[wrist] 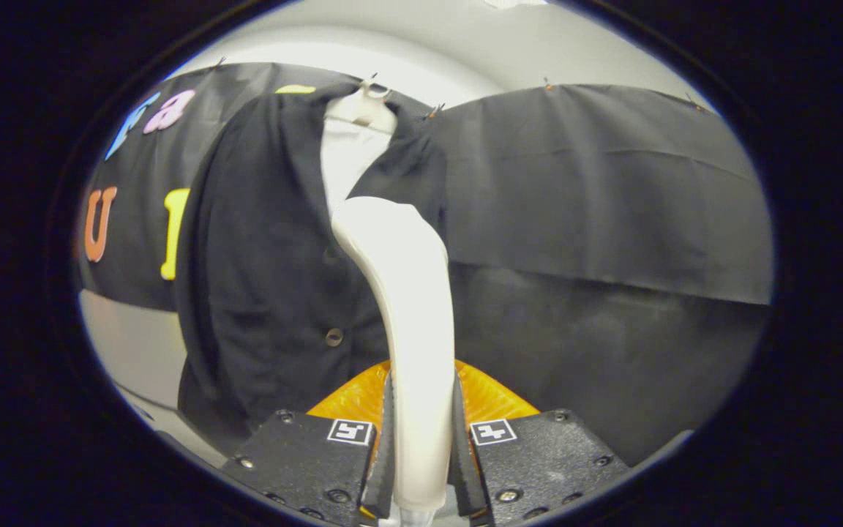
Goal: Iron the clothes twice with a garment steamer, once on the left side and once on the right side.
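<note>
The tongs [421,446] are pinching the handle of the garment steamer [403,307], one finger on each side of it. The steamer is cream-white. It stands up tall from between the fingers and bends at its top toward the jacket [268,278]. The jacket is dark and hangs on a pale hanger [364,106] just beyond the steamer, a little to the left. A round button [334,337] shows low on its front, and something white [345,165] shows at the open neck. The steamer's head sits by the jacket's front edge; I cannot tell if they touch. Black cloth [604,219] hangs behind everything.
</note>
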A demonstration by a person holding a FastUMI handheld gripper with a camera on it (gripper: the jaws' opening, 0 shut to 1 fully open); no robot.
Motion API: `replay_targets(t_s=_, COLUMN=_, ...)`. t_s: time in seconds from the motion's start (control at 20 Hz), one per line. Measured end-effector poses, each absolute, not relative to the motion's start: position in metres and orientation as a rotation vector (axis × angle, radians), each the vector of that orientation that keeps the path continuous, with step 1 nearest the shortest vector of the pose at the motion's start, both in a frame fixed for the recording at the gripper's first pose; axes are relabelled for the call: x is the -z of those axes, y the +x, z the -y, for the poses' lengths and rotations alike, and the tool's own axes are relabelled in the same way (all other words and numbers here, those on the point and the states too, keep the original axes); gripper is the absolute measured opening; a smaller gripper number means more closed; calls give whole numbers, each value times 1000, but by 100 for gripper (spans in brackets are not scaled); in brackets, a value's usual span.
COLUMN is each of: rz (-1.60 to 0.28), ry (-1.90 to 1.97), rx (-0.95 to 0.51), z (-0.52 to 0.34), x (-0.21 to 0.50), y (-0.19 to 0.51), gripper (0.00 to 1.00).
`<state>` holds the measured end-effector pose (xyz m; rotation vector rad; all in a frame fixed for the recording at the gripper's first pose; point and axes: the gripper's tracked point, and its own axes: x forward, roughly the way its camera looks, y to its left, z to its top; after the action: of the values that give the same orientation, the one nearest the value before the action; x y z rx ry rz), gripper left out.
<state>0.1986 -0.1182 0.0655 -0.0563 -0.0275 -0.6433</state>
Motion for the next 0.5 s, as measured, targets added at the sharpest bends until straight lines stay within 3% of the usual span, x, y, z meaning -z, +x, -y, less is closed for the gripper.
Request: replay_targets(t_s=0.5, rz=281, ry=-110, rx=522, z=203, x=-247, y=259, gripper=36)
